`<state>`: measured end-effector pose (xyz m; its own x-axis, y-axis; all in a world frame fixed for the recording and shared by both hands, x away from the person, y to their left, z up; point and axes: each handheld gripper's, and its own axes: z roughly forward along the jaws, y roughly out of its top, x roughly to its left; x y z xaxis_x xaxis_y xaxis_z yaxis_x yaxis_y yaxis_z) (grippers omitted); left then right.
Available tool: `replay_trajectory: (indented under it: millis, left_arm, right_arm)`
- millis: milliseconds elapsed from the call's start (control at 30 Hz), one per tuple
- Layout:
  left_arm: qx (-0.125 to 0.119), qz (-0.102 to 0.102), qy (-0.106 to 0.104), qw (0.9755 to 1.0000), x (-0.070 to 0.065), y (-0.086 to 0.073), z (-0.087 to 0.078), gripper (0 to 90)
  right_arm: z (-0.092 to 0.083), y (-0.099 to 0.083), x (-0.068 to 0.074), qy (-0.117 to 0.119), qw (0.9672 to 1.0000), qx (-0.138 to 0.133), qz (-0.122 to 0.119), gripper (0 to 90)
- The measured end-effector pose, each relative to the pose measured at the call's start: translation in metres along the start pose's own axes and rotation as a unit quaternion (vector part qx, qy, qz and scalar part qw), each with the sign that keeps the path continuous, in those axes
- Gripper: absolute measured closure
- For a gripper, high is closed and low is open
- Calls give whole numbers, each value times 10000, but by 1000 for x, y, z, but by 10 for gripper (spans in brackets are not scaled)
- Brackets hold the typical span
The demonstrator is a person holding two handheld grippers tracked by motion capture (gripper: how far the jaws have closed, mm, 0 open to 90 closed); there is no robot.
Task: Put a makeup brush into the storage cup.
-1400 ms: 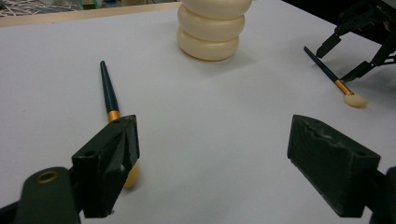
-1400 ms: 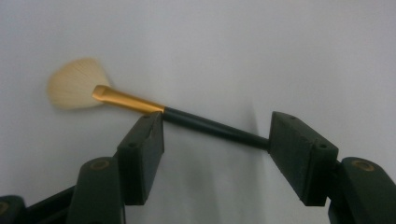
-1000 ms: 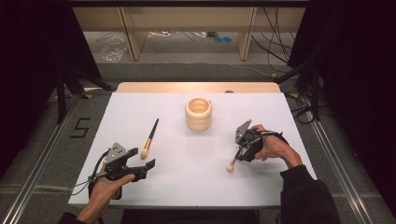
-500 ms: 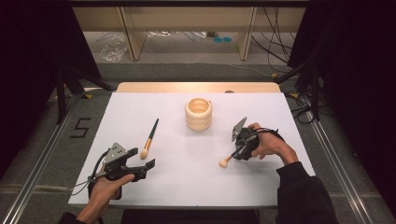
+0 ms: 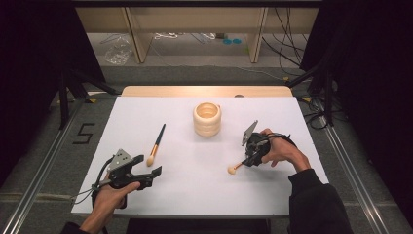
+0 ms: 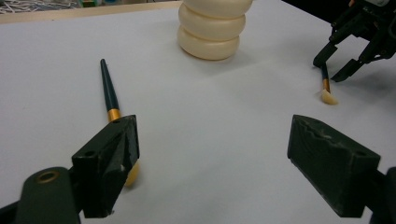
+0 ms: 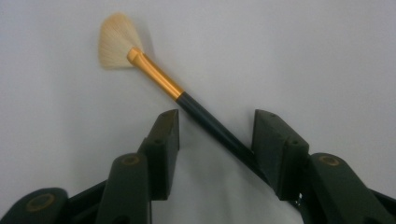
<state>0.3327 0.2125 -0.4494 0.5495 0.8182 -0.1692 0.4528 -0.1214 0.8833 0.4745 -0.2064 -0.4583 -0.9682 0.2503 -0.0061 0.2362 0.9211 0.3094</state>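
white tabletop (dark room around): right gripper jaws closing around brush, left gripper jaws apart.

Count on the white table: two makeup brushes are lying there, one fan brush at the right and one dark-handled brush at the left. One cream ribbed holder is standing mid-table. Two handheld grippers, left gripper and right gripper, are being held.
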Motion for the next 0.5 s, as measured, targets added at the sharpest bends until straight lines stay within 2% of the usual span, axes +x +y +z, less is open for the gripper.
replay_trajectory:
  millis: [67, 133, 267, 300, 400, 467, 500]
  left_arm:
    - [-10, -25, 1, 10000, 0, 0, 0, 165]
    - [30, 53, -3, 10000, 1, 0, 0, 165]
    - [-19, -58, 23, 10000, 0, 0, 0, 165]
    - [13, 29, 2, 10000, 1, 0, 0, 165]
    - [-32, -35, -15, 10000, 0, 0, 0, 165]
    - [18, 33, -13, 10000, 1, 0, 0, 165]
    - [1, -41, -3, 10000, 0, 0, 0, 165]
  right_arm:
    - [0, 1, 0, -16, 10000, 37, 54, 560]
    - [-1, 1, 0, -38, 9999, 91, 83, 574]
    - [-2, 3, 0, -81, 9997, 211, 127, 611]
    - [-2, 3, 1, -91, 9995, 244, 164, 627]
    - [-3, 5, 1, -172, 9992, 313, 172, 675]
    - [-3, 5, 2, -210, 9988, 390, 196, 690]
    - [-3, 6, 2, -173, 9989, 404, 173, 698]
